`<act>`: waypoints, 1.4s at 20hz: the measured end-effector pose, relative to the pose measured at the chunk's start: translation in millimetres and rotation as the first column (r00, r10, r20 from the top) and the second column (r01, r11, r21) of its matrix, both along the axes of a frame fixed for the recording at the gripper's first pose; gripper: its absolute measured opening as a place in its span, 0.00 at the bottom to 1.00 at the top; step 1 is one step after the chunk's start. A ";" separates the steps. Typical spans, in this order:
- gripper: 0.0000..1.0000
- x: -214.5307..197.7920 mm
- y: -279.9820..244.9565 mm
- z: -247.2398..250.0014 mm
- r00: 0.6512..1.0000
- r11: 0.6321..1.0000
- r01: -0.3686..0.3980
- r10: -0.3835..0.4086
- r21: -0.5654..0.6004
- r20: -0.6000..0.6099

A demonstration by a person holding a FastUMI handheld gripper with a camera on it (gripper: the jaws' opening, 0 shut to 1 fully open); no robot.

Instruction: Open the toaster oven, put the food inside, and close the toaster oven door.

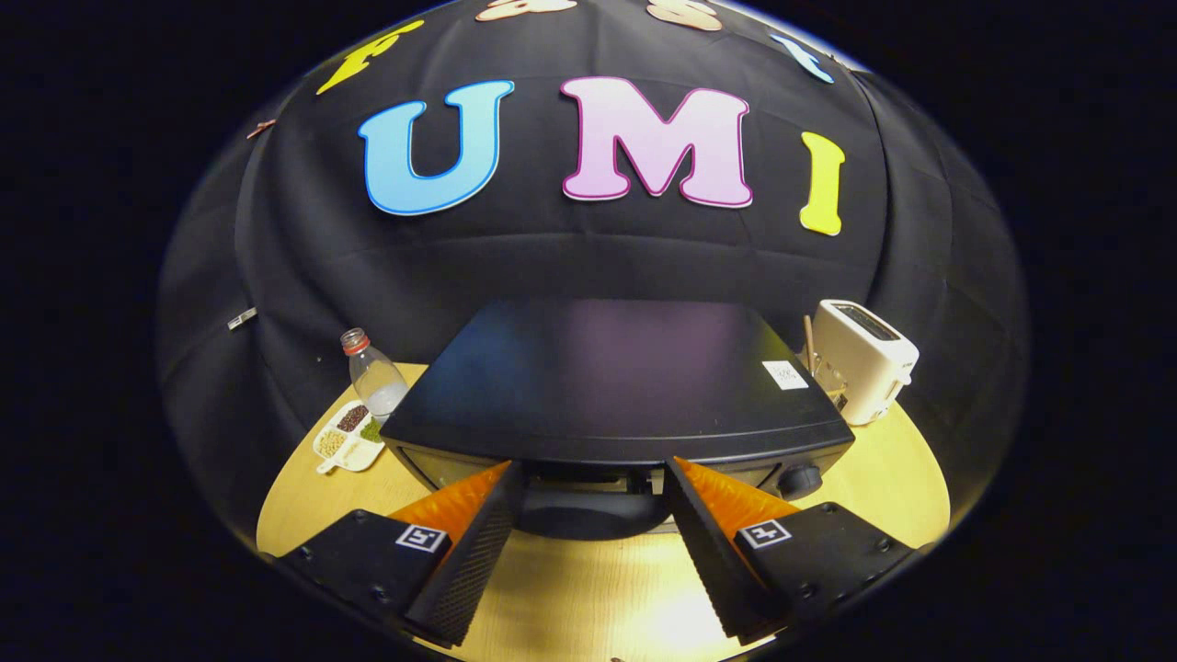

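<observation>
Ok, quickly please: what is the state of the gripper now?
Gripper: open, holding nothing, fingers at the front of the toaster oven.

Fisheye view riding above fingers [487, 542], facing near toaster oven [611, 386]

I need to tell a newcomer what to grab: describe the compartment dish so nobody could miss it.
Start at the black toaster oven ahead of the open gripper. On the wooden table beside it stands a clear bottle; the white dish lies before it, alone in holding sorted beans.
</observation>
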State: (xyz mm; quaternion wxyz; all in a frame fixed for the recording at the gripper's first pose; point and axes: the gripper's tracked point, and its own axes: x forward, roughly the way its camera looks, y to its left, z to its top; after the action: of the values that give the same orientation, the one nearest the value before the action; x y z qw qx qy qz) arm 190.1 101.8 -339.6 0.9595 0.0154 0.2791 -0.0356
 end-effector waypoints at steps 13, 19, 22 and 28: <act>0.97 -90.6 7.7 -32.4 0.988 0.999 -0.042 0.046 0.027 -0.147; 0.97 -150.6 7.9 -94.0 0.928 0.996 -0.046 0.071 0.078 -0.365; 0.97 -159.8 3.6 -101.4 0.914 0.993 -0.006 0.054 0.121 -0.402; 0.94 -158.0 -12.1 -75.0 0.934 0.990 -0.019 0.067 0.139 -0.351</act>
State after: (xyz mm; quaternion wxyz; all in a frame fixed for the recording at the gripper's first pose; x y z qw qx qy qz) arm 32.0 89.7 -414.6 0.8907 0.0667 0.4497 0.0020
